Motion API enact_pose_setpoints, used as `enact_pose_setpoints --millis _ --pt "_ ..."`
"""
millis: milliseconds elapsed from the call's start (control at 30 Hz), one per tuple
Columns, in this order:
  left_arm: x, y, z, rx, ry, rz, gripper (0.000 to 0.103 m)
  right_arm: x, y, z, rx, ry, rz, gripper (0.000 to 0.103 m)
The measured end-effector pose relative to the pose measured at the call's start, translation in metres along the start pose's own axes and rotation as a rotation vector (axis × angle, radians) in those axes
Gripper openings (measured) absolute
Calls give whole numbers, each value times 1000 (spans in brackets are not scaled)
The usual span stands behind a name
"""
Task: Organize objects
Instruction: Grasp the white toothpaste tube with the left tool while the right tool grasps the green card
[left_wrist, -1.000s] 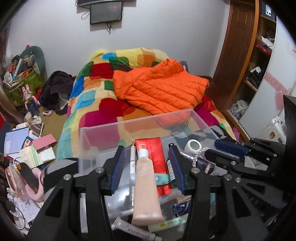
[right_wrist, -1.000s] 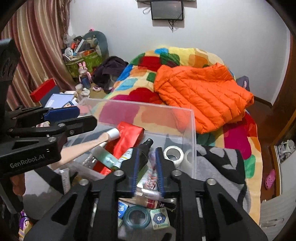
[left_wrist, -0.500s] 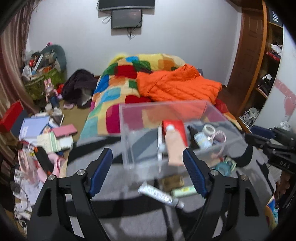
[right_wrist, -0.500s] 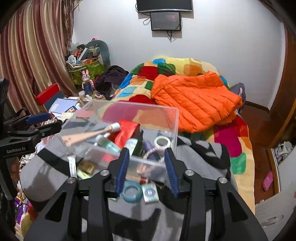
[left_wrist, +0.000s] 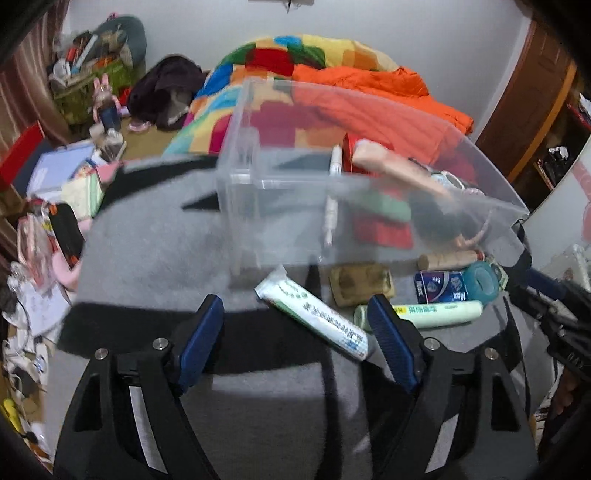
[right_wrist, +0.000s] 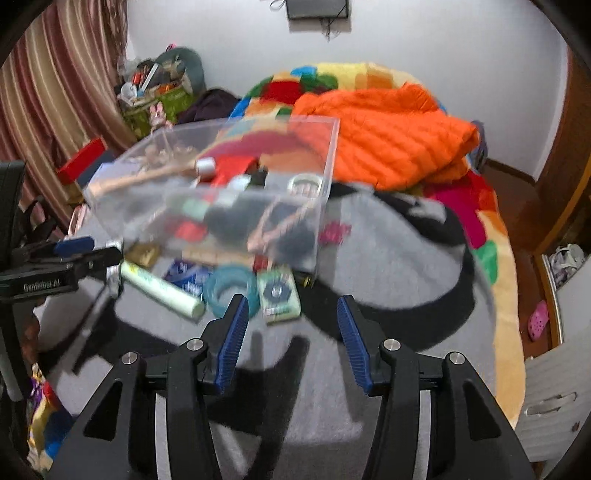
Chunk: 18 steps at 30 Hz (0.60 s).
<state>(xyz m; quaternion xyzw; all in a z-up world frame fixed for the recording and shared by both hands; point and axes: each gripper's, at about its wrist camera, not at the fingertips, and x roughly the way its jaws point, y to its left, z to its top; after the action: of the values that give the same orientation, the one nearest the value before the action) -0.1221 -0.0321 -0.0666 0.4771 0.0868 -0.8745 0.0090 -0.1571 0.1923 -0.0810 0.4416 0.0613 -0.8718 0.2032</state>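
A clear plastic box (left_wrist: 280, 218) (right_wrist: 140, 192) stands on a grey and black blanket (left_wrist: 155, 258) and holds a beige tube (left_wrist: 395, 166), a red pack, a white pen and other small items. In front of it lie a white tube (left_wrist: 314, 314), a pale green tube (left_wrist: 424, 314) (right_wrist: 162, 288), a brown bar (left_wrist: 362, 284), a blue packet (left_wrist: 439, 286), a teal tape ring (left_wrist: 480, 282) (right_wrist: 231, 288) and a green packet (right_wrist: 277, 293). My left gripper (left_wrist: 295, 332) is open and empty, low over the white tube. My right gripper (right_wrist: 291, 332) is open and empty, just behind the tape ring and green packet.
An orange jacket (right_wrist: 388, 136) lies on a colourful quilt (right_wrist: 491, 236) behind the box. Books, papers and clutter (left_wrist: 62, 184) cover the floor at the left. A striped curtain (right_wrist: 55, 96) hangs at the left. A wooden door (left_wrist: 524, 96) and shelves are at the right.
Both grippers have let go of their items in the box, opened wide and pulled back. They now sit lower, over the loose items in front of the box.
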Motion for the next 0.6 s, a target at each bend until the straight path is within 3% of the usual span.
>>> enact_pose_setpoints --millis 167,267,333,433,600 --pt "-2 8 -5 -8 12 -26 81 14 0 0 -9 15 -5 46" --pt "-8 15 -12 15 16 -17 74 18 3 2 -20 12 6 46" --pt "-13 17 -15 39 16 -13 68 21 4 4 -32 8 2 41" --pt "-18 20 -16 48 23 -2 68 24 7 5 -40 17 22 25" --pt "-15 16 -12 49 14 7 68 24 12 4 -52 6 19 22"
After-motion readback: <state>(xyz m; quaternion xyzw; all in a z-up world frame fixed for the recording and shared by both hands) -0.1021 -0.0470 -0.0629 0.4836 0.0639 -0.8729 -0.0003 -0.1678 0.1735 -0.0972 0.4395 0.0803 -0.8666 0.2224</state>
